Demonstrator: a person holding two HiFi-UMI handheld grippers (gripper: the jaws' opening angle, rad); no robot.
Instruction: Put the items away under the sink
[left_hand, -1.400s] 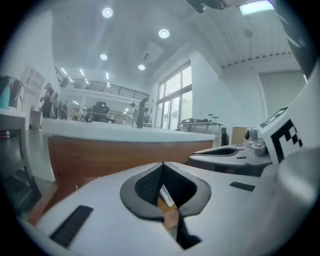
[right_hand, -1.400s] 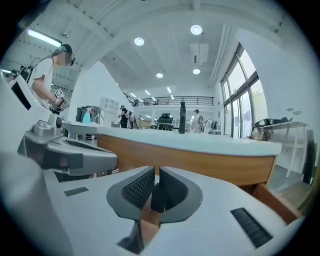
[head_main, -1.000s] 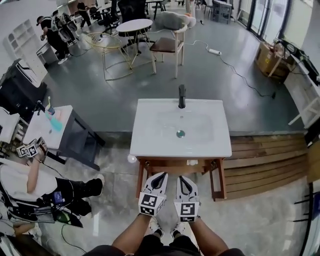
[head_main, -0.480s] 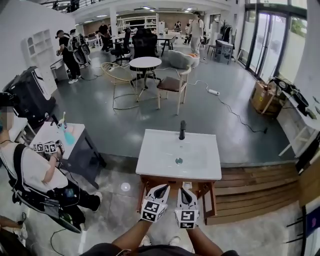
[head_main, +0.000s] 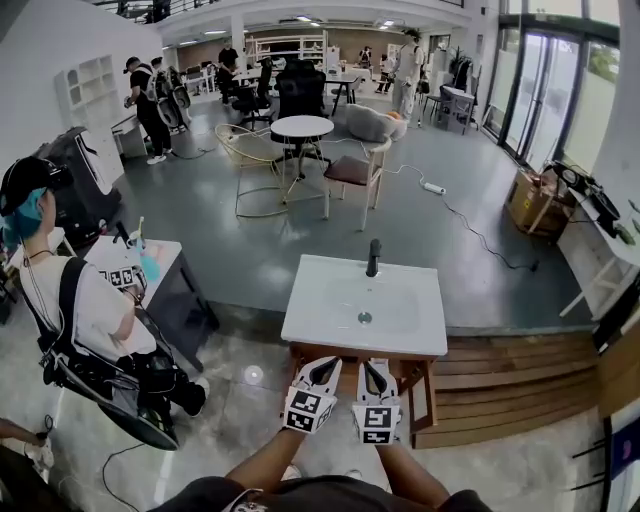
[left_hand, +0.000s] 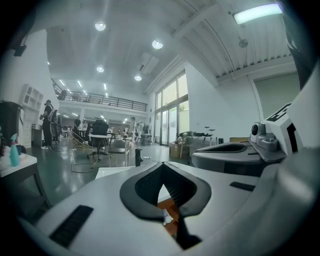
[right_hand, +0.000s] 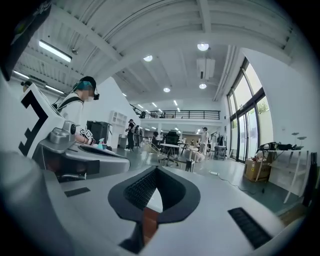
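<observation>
The left gripper (head_main: 322, 368) and right gripper (head_main: 374, 370) sit side by side in front of the person, pointing nearly level at the sink. Both have their jaws pressed together with nothing between the pads, and through the narrow slit each view shows only a strip of white basin and brown wood. Held like that, they look parked rather than at work.

Just ahead of the tips stands the sink (head_main: 320, 318), its faucet (head_main: 373, 256) on the far edge and its wooden frame (head_main: 428, 388) below. The basin top hides the space underneath from the head view, so I cannot tell what is stored there.

No item lies on the basin. Well off to the left gripper's side is a small table (head_main: 172, 262) with a blue spray bottle (head_main: 148, 266) — perhaps one of the items, perhaps not — and another person (head_main: 85, 310) beside it.
</observation>
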